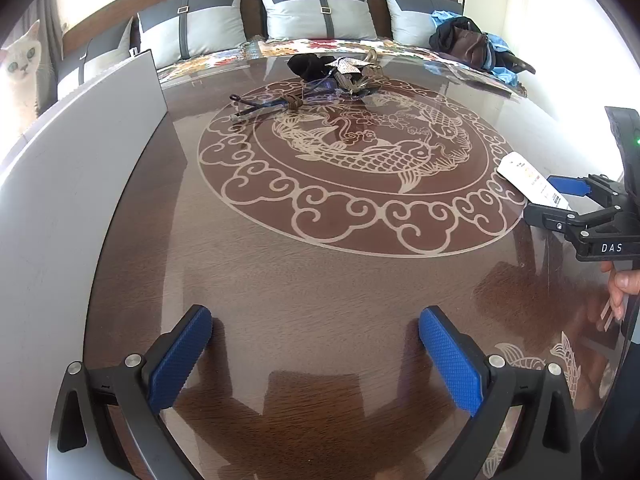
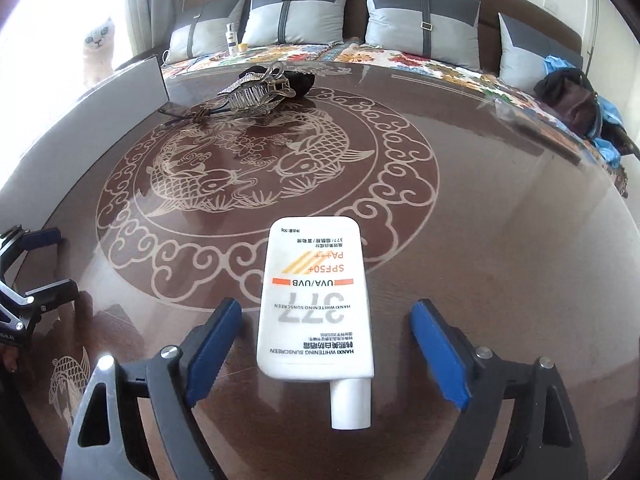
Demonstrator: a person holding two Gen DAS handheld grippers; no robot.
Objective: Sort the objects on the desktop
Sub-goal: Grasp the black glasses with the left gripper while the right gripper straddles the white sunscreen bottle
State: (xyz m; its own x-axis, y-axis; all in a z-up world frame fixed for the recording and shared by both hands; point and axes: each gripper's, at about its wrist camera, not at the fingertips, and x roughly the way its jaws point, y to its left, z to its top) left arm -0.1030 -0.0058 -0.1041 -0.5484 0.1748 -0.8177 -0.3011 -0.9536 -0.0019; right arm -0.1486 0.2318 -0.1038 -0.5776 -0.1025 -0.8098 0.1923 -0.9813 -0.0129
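The right gripper (image 2: pixel 326 344) has its blue pads spread wide on either side of a white sunscreen tube (image 2: pixel 316 300), which lies flat on the table (image 2: pixel 480 240) with its cap toward the gripper; the pads stand clear of it on both sides, so nothing is clamped. I'd say the tube sits lined up between the fingers so a straight close would catch its body. The left gripper (image 1: pixel 316 356) hovers low over bare wood, jaws apart and empty, likely waiting its turn.

Across the table, well apart from the tube, a small heap waits: a clear hair claw clip (image 2: pixel 256 88), a knotted cord (image 2: pixel 196 114) and something dark, perhaps a pouch or cloth. The table top is glossy dark wood under glass, inlaid with a koi and cloud medallion (image 1: pixel 360 152), and throws reflections. Behind it runs a bench with grey cushions (image 1: pixel 320 12) and a flowered cover, a bundle of bags (image 1: pixel 468 40) at one end, and a white cat (image 1: pixel 24 60) watching from the window side
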